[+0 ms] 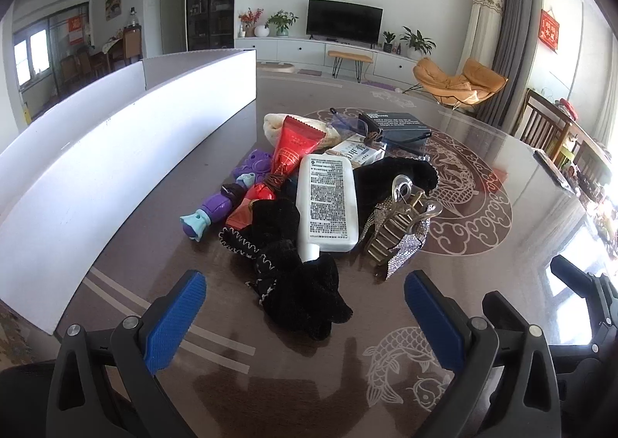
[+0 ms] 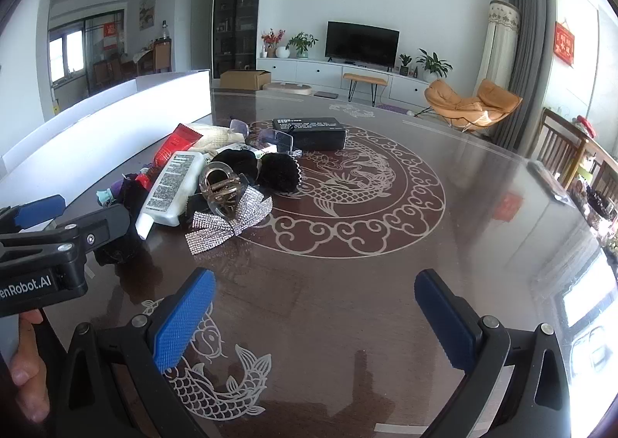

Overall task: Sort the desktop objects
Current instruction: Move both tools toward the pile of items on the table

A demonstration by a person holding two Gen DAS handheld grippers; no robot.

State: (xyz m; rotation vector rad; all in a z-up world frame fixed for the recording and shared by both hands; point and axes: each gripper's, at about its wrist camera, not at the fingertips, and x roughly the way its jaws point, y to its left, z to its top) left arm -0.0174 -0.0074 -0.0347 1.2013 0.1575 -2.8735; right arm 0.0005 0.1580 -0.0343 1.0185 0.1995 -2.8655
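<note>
White plastic lotion bottle [image 1: 328,202] lies lengthwise, cap toward left gripper [image 1: 305,316]; both left and right gripper [image 2: 314,316] gape empty over glossy brown table [image 2: 386,283].

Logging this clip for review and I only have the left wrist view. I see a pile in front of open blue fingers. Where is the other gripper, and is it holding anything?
Observer: The right gripper hangs open over bare table, nothing between its fingers.
Operator: Is it near the pile?
Observer: No, the pile sits off to its left; the sparkly bow clip is the nearest item.
Operator: Can you see who holds the left gripper?
Observer: Yes, a hand grips its handle at the right wrist view's left edge.
</note>
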